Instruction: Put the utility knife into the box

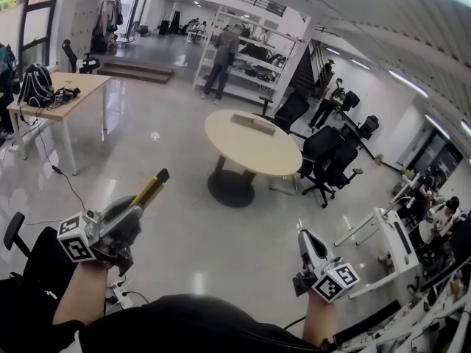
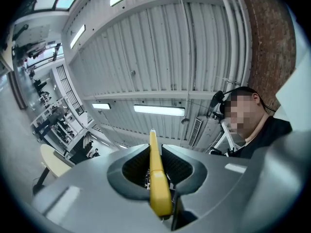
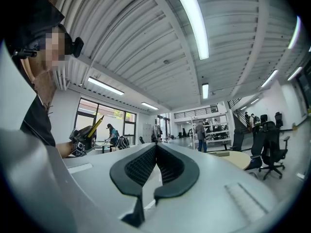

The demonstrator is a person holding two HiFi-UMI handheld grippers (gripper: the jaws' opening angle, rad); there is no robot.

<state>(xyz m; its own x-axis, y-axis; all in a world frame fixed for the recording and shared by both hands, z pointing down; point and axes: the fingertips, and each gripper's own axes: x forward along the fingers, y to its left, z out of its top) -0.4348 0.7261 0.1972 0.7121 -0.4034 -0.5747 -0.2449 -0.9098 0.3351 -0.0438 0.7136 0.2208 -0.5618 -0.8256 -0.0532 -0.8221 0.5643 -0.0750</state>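
Observation:
The yellow utility knife (image 1: 151, 187) sticks out of my left gripper (image 1: 137, 205), which is shut on it and held up at chest height at the left. In the left gripper view the knife (image 2: 156, 178) runs between the two pads and points up at the ceiling past the gripper (image 2: 154, 148). My right gripper (image 1: 305, 236) is raised at the right, shut with nothing in it; its pads meet at the tip (image 3: 156, 147). The right gripper view also shows the left gripper (image 3: 81, 139) with the knife (image 3: 95, 124). A flat box-like thing (image 1: 254, 122) lies on the round table (image 1: 250, 149).
Black office chairs (image 1: 327, 160) stand right of the round table. A wooden desk (image 1: 62, 98) with a backpack is at the far left. White shelving (image 1: 250, 57) with a person in front stands at the back. White desks (image 1: 390, 245) line the right side. A black chair (image 1: 15, 234) is near my left arm.

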